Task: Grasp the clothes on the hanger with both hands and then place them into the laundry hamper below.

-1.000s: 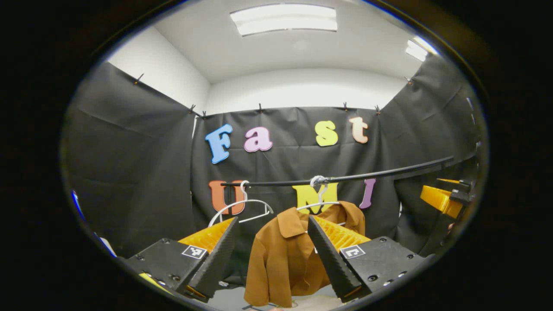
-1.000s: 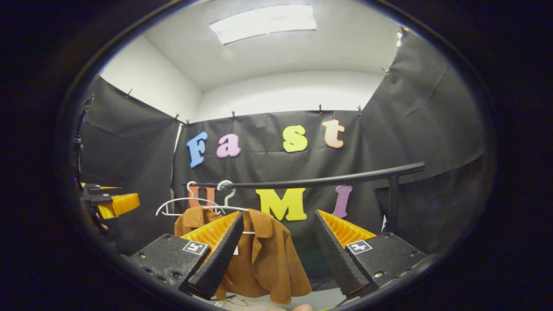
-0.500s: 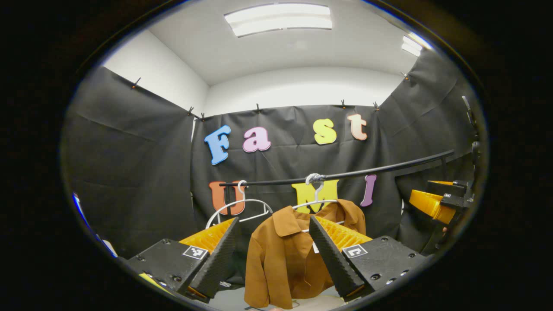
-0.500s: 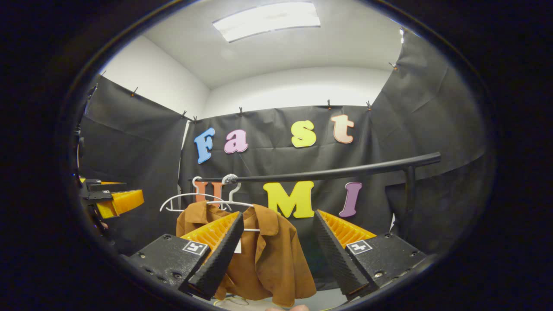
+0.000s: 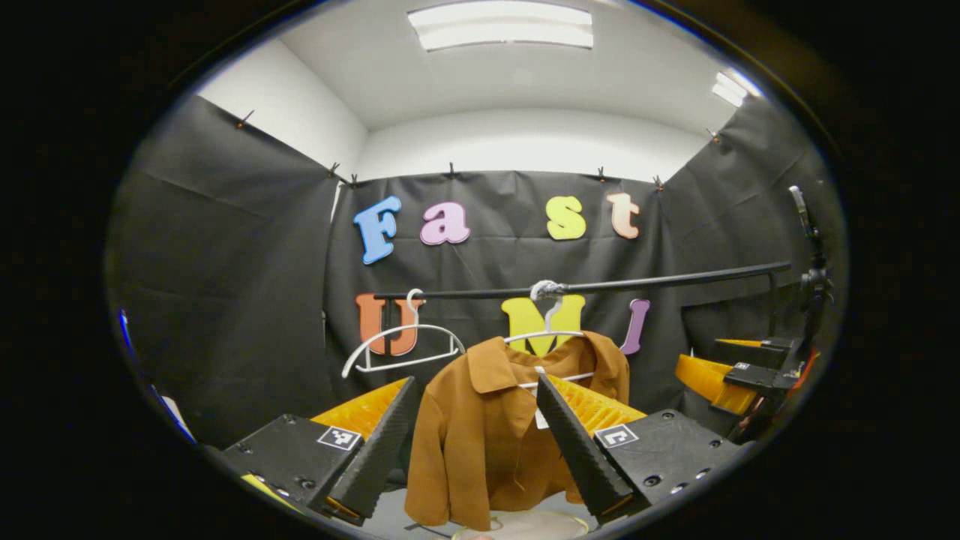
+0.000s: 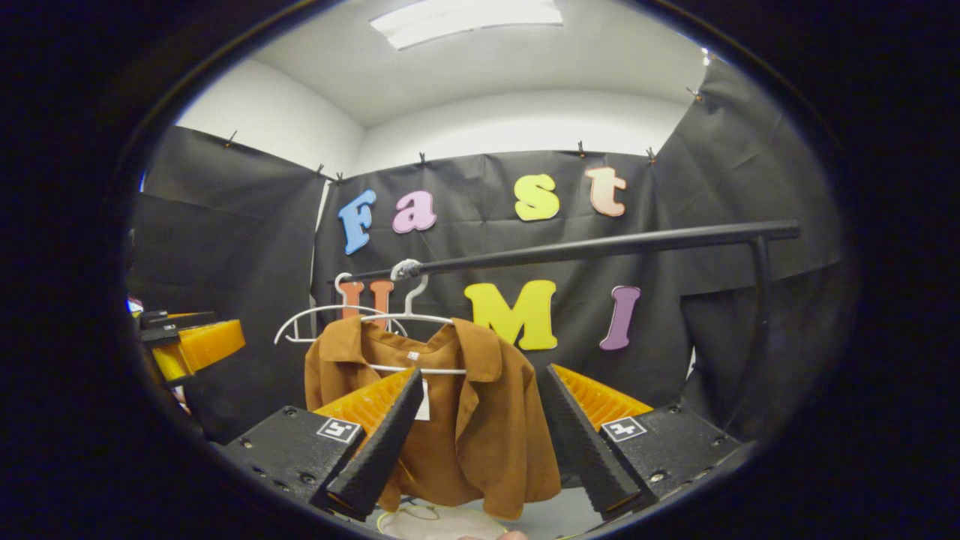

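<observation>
A brown collared shirt (image 5: 480,442) (image 6: 480,420) hangs on a white hanger (image 5: 551,334) (image 6: 409,319) from a black rail (image 5: 637,283) (image 6: 600,246). My left gripper (image 5: 474,442) is open, its fingers framing the shirt's left shoulder and sleeve from a distance. My right gripper (image 6: 480,442) is open too, with the shirt's right half between its fingers, farther off. Each gripper also appears in the other's view: the right gripper (image 5: 720,375) at the far right, the left gripper (image 6: 191,349) at the far left. A pale hamper rim (image 5: 525,525) (image 6: 435,521) peeks in below the shirt.
A second white hanger (image 5: 397,345) (image 6: 330,319) hangs empty on the rail, left of the shirt. The rail's upright post (image 6: 757,315) stands at the right. Black cloth walls close in the booth on three sides.
Both grippers have come closer to the shirt and tilted down a little: the shirt and rail look larger, and more of the hamper rim shows below.
</observation>
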Motion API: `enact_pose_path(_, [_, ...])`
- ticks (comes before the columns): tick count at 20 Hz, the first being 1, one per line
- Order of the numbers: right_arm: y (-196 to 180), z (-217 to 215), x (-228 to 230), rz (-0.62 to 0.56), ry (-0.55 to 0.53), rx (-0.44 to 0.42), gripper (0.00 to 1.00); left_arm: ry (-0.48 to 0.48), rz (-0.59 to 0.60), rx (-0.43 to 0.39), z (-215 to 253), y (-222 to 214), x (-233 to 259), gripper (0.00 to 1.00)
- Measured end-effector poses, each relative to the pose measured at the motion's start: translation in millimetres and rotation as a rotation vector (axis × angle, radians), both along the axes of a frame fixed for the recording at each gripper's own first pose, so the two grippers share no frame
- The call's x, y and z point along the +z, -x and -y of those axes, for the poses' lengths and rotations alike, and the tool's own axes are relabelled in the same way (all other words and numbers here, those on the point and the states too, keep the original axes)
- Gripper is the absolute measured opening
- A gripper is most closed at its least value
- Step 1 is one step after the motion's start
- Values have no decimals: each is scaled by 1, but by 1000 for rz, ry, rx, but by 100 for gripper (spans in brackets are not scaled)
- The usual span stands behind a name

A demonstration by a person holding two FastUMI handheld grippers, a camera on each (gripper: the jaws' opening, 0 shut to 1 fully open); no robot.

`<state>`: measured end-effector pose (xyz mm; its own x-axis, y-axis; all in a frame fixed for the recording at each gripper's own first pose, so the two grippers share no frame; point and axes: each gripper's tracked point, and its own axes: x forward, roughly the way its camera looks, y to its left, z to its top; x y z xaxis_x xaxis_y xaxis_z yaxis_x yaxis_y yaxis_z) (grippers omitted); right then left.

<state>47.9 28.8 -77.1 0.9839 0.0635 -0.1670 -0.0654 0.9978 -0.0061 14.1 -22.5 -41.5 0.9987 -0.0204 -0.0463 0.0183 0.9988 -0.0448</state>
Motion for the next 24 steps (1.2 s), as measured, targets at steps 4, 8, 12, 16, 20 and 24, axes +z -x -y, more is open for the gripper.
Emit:
enact_pose_path(4, [-11, -8, -26, -54, 2, -37, 100, 2, -27, -42, 6, -15, -27, 100])
enact_pose_path(8, [-21, -7, -55, -108, -11, -114, 100, 14, -71, -98, 11, -34, -59, 100])
enact_pose_path(12, [-31, -5, -81, -157, 14, -159, 100, 30, -100, -163, 25, -54, -82, 100])
enact_pose_path(16, [-55, 0, -97, -188, 25, -154, 100, 42, -119, -182, 45, -79, -102, 100])
enact_pose_path(20, [-102, 0, -114, -210, 18, -91, 100, -22, -139, -100, 50, -113, -126, 96])
enact_pose_path(24, [-139, 3, -128, -218, 24, -22, 100, -40, -150, -22, 54, -140, -141, 96])
